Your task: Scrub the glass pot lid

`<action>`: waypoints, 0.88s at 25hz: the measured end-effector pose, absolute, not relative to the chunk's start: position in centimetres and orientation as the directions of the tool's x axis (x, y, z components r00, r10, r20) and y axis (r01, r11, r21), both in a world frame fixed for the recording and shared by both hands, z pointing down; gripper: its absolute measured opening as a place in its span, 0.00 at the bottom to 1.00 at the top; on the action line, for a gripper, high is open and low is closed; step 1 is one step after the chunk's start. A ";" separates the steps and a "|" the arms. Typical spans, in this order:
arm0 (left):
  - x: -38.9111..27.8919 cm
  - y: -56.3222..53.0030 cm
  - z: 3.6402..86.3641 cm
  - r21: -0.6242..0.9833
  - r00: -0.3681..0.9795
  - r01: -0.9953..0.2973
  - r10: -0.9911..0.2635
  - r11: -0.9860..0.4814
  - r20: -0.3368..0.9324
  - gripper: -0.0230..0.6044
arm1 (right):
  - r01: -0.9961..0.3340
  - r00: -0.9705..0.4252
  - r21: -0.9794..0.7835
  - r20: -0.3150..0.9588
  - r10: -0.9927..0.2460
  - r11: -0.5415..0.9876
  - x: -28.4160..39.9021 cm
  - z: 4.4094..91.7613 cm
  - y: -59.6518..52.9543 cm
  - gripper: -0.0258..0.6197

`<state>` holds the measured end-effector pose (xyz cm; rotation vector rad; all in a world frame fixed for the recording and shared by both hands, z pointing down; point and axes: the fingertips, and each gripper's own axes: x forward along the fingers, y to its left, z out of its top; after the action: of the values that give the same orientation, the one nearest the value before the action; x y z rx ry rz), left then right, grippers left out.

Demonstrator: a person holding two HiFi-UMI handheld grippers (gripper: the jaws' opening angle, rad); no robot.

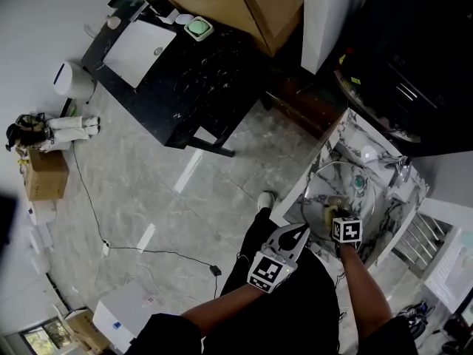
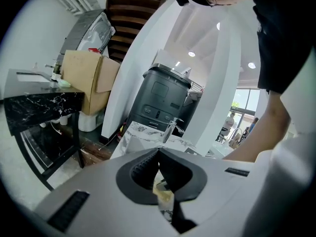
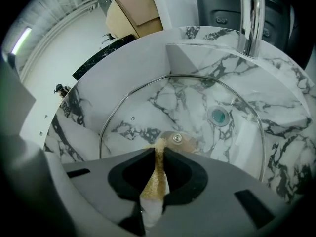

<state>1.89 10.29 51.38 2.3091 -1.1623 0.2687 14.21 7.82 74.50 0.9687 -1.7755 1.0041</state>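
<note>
Right gripper (image 3: 158, 152) clamps sponge (image 3: 154, 187): rub flat circles over glass pot lid (image 3: 197, 107); closed left gripper (image 2: 159, 152) probably pins its rim

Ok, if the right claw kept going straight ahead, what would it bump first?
Probably the round glass pot lid in the white marble sink. The right claw, shut on a brownish-yellow sponge, points at its middle; the sponge tip looks nearly there.

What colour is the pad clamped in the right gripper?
The pad is golden-brown over white; clearest in the right gripper view.
</note>
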 end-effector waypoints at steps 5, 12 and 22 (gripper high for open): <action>0.8 9.9 51.7 0.376 0.595 -0.800 -0.693 -0.467 0.407 0.06 | -0.878 -0.355 -0.258 0.916 -0.186 0.404 12.6 74.6 7.4 0.13; 0.7 8.9 51.6 0.381 0.602 -0.796 -0.688 -0.471 0.405 0.06 | -0.870 -0.377 -0.284 0.910 -0.172 0.403 10.8 74.2 6.9 0.13; -0.5 6.6 51.6 0.405 0.646 -0.760 -0.654 -0.508 0.393 0.06 | -0.879 -0.396 -0.320 0.902 -0.170 0.353 8.8 74.1 5.6 0.13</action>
<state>-0.51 6.59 51.61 2.3147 -1.0985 0.2546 8.76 5.61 74.08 0.9261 -1.7989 1.0940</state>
